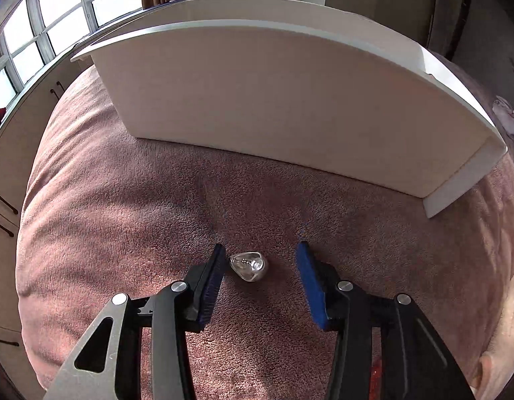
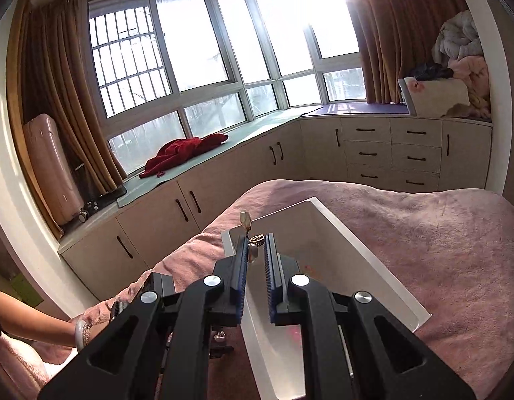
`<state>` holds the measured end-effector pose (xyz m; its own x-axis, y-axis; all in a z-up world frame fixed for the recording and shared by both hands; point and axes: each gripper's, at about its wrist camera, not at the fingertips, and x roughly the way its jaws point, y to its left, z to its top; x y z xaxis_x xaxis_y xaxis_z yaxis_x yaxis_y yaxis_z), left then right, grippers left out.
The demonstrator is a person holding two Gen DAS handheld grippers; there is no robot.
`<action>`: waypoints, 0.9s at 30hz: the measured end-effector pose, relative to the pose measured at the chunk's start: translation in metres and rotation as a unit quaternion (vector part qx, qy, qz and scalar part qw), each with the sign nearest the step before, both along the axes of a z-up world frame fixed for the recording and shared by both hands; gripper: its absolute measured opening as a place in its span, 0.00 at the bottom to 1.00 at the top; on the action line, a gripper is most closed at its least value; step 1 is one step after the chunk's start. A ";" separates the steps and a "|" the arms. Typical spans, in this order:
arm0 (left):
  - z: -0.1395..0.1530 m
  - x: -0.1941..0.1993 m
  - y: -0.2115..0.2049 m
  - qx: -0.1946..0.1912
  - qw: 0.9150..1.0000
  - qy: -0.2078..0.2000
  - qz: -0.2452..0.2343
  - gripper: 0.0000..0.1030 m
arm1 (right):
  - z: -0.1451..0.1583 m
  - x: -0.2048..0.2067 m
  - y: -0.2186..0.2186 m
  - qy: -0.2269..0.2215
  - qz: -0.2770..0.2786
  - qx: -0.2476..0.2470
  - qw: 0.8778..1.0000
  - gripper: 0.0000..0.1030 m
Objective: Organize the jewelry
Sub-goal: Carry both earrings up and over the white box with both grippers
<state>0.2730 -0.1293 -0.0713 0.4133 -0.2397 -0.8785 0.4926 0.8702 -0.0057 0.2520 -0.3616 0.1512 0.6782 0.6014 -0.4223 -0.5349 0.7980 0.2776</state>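
A clear teardrop pendant (image 1: 249, 266) lies on the pink blanket (image 1: 123, 200), just inside the left gripper's (image 1: 262, 260) left pad (image 1: 213, 276), clear of the right one; the jaws stand open, gripping nothing. Beyond it stands the white tray (image 1: 273, 106). The right gripper (image 2: 256, 250) is pinched on an earring (image 2: 253, 248), its drop (image 2: 245, 217) sticking up past the tips, over the tray (image 2: 373, 253)

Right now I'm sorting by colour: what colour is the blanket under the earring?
Dusty pink blanket; left wrist view.
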 end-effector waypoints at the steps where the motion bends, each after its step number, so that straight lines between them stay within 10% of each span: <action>1: -0.004 -0.001 0.002 -0.002 1.000 0.004 0.000 0.47 | -0.001 0.001 0.000 0.003 0.001 0.001 1.000 0.11; 11: 0.015 -0.006 0.009 -0.017 1.000 -0.026 -0.001 0.27 | -0.004 0.002 0.010 0.000 0.004 -0.021 1.000 0.11; 27: 0.169 0.015 0.015 -0.120 0.978 -0.162 0.062 0.27 | -0.001 0.009 0.006 -0.021 -0.039 -0.071 0.997 0.11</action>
<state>0.2882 -0.1146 0.0981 0.6990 -0.3530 -0.6219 0.3932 0.9161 -0.0780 0.2610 -0.3552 0.1500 0.7397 0.4825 -0.4690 -0.4783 0.8673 0.1379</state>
